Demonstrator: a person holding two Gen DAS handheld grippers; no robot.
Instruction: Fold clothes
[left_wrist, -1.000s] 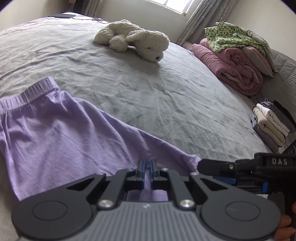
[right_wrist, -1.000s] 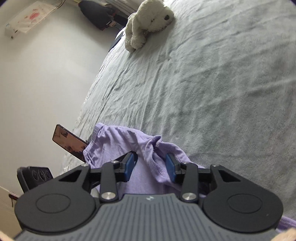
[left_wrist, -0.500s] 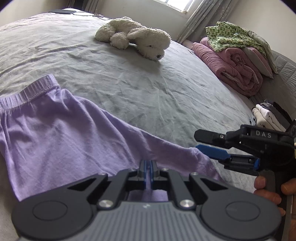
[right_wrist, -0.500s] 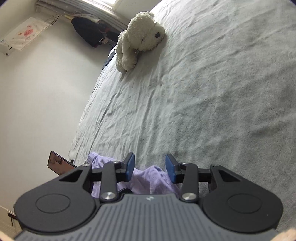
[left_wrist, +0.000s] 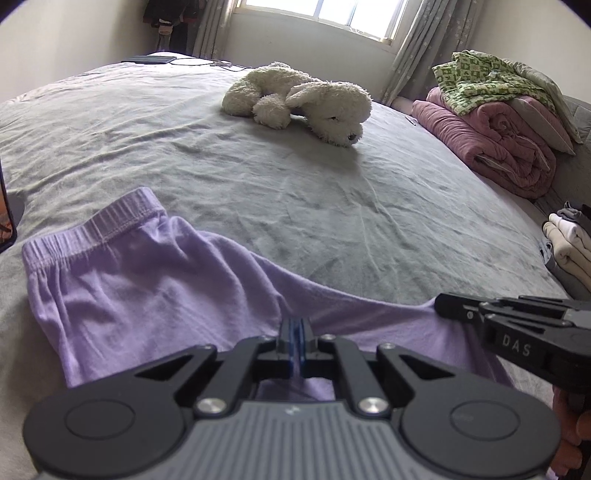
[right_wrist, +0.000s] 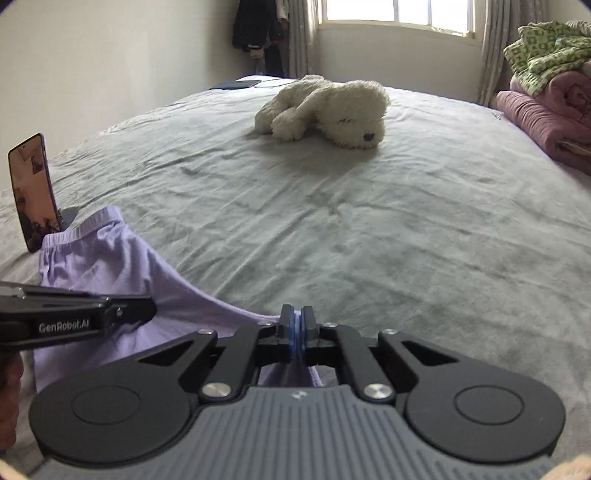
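Lilac shorts lie on the grey bed sheet, their elastic waistband at the far left. My left gripper is shut on the near edge of the fabric. My right gripper is shut on the shorts further right, at their hem corner. In the left wrist view the right gripper comes in from the right and pinches that corner. Between the two grips the near edge of the cloth is lifted and pulled straight.
A white plush dog lies mid-bed. Rolled pink bedding under a green patterned cloth sits at the right edge, with a stack of folded clothes nearer. A phone stands propped at the left, beside the waistband.
My right gripper has rolled level, moved to the shorts' right corner and shut on it. The left gripper has kept its grip in place. The cloth between them is now stretched.
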